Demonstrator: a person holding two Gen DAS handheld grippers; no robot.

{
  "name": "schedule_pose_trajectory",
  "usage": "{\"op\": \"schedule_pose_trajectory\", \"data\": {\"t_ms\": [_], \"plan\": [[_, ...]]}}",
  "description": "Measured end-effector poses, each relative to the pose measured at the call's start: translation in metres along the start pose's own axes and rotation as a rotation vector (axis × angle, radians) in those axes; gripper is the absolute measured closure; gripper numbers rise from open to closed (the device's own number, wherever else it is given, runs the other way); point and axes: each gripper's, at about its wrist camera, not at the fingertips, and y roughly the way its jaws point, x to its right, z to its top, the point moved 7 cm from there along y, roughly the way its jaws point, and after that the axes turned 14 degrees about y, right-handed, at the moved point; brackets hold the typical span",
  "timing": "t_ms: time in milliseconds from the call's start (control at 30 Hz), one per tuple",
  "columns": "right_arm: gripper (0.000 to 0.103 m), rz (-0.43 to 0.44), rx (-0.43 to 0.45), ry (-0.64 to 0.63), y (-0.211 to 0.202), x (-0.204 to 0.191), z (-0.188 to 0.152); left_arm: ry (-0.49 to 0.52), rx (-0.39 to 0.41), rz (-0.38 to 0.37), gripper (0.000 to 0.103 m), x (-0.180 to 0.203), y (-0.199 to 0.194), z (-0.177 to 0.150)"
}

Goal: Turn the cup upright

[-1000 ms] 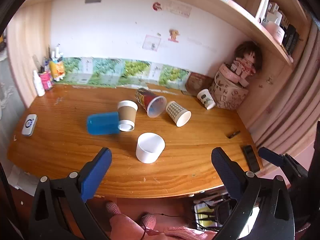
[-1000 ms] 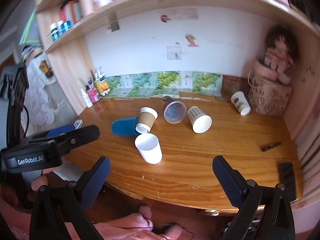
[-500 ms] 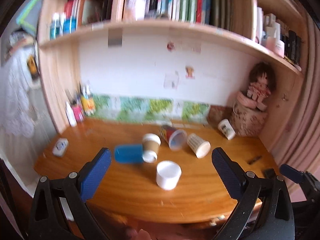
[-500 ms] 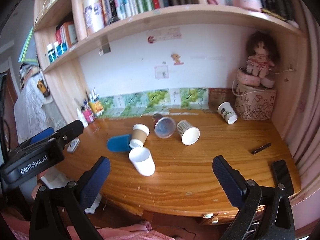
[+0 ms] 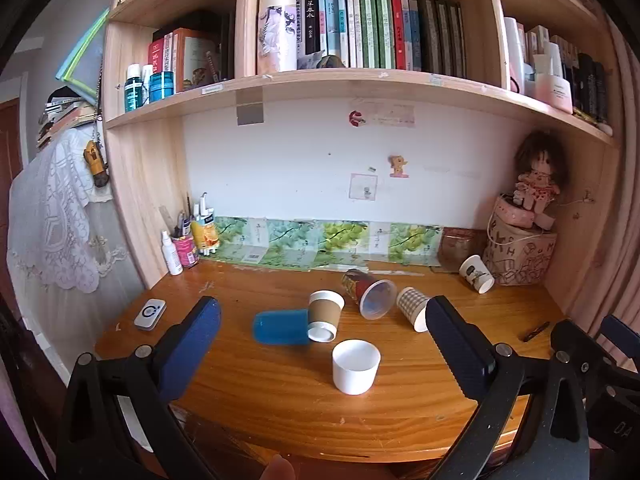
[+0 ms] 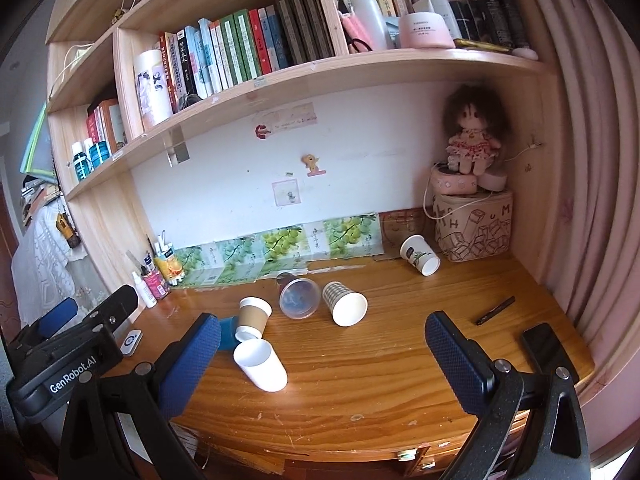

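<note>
Several cups lie on the wooden desk [image 5: 280, 400]. A white cup [image 5: 355, 366] [image 6: 260, 364] stands upright nearest me. A blue cup [image 5: 280, 327] lies on its side, touching a brown paper cup [image 5: 323, 315] [image 6: 252, 317]. A clear cup with a red pattern [image 5: 370, 294] [image 6: 299, 298], a checked cup [image 5: 414, 308] [image 6: 345, 304] and a printed white cup [image 5: 476, 274] [image 6: 420, 260] also lie on their sides. My left gripper [image 5: 320, 338] and right gripper [image 6: 322, 354] are open, empty, held above the desk's front edge.
A bookshelf [image 5: 360, 84] hangs over the desk. A doll on a printed box [image 6: 474, 224] fills the back right corner. Bottles and a pen pot [image 5: 184, 246] stand back left. A small white device [image 5: 150, 314], a pen [image 6: 496, 310] and a phone [image 6: 546, 346] lie on the desk.
Both grippers have pulled back and tilted up, so the cups look smaller and the bookshelf has come into view. The cups have not moved. Both grippers stay open.
</note>
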Motion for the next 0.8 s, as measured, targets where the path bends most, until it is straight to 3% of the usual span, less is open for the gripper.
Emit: {"op": "schedule_pose_trajectory", "data": {"t_ms": [367, 800], "plan": [[0.000, 0.058, -0.051, -0.015, 0.009, -0.009, -0.006, -0.012, -0.036, 0.060, 0.001, -0.008, -0.003, -0.009], [0.000, 0.053, -0.097, 0.006, 0.016, -0.002, -0.011, 0.017, -0.052, 0.025, 0.001, 0.005, 0.002, -0.009]]}}
